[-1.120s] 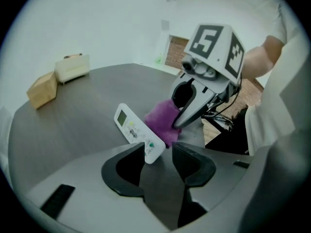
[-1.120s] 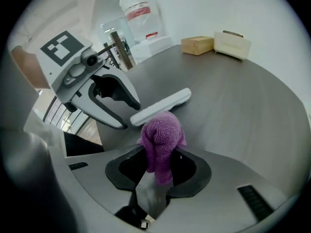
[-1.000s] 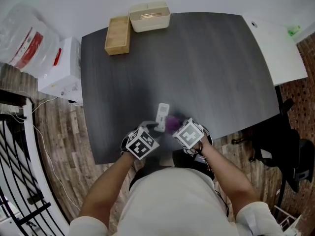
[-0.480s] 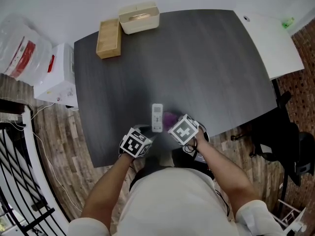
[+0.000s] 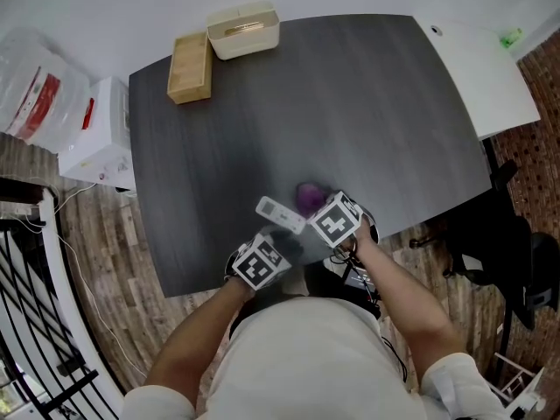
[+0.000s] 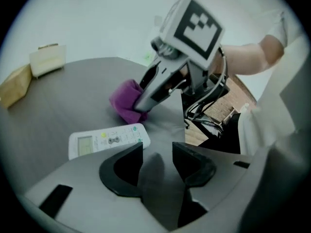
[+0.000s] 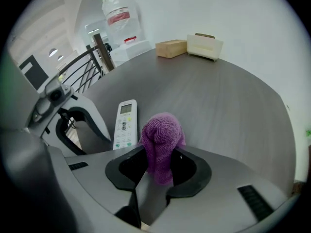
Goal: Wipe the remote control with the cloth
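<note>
The white remote control (image 5: 280,215) (image 6: 107,140) (image 7: 126,124) lies slantwise on the dark table (image 5: 350,103) near its front edge, buttons up. My right gripper (image 5: 315,205) (image 7: 160,161) is shut on a bunched purple cloth (image 5: 307,195) (image 7: 163,135) (image 6: 124,98), which rests on the table just right of the remote. In the left gripper view the right gripper (image 6: 141,105) presses the cloth down. My left gripper (image 5: 280,240) (image 6: 158,149) stands open just short of the remote's near end, with only bare table between its jaws.
A wooden box (image 5: 190,66) and a cream container (image 5: 243,30) stand at the table's far left corner. A white table (image 5: 477,68) adjoins on the right. A white carton (image 5: 101,138) and a plastic bag (image 5: 35,86) sit on the floor at left.
The remote has turned from pointing straight away to lying slantwise with its display end to the left. The left gripper has shifted right, and the right gripper and cloth have moved slightly away.
</note>
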{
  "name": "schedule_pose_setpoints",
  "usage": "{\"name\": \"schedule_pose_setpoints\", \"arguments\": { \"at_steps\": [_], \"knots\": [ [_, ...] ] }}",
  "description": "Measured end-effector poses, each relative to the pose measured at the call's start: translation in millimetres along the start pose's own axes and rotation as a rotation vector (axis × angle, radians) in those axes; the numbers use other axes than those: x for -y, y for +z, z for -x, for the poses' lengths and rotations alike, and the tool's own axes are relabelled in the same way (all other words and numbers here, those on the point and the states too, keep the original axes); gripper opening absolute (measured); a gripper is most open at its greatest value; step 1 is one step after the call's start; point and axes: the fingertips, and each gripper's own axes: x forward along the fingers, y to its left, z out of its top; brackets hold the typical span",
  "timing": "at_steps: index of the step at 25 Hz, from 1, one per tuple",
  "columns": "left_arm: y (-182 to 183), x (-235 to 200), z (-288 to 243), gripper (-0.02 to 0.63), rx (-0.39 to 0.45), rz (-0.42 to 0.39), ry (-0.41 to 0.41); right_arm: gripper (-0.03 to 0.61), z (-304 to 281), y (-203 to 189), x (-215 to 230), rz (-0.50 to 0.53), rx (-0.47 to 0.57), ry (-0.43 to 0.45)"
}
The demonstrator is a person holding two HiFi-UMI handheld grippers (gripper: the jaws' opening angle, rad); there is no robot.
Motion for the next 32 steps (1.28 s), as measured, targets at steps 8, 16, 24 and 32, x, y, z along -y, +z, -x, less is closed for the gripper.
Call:
{"name": "schedule_pose_setpoints", "arguments": {
  "at_steps": [8,16,24,32],
  "knots": [
    [1.1,-93.5,41.7,0.235,-0.175,-0.591,0.233,0.124,5.8,-22.7,3.4,-0.057,0.025,-0.010],
    [-15.7,-94.9,18.8,0.242,-0.399,-0.800,0.104,0.124,7.3,-35.7,-5.8,-0.042,0.002,-0.002],
    [-45.8,-65.6,21.5,0.238,-0.373,-0.204,0.140,0.124,5.6,-29.5,-4.2,-0.070,0.039,-0.029],
    [-53.0,-31.2,25.9,0.218,-0.286,0.071,0.018,0.124,-0.5,-23.6,-7.0,-0.054,0.060,-0.050]
  ]
}}
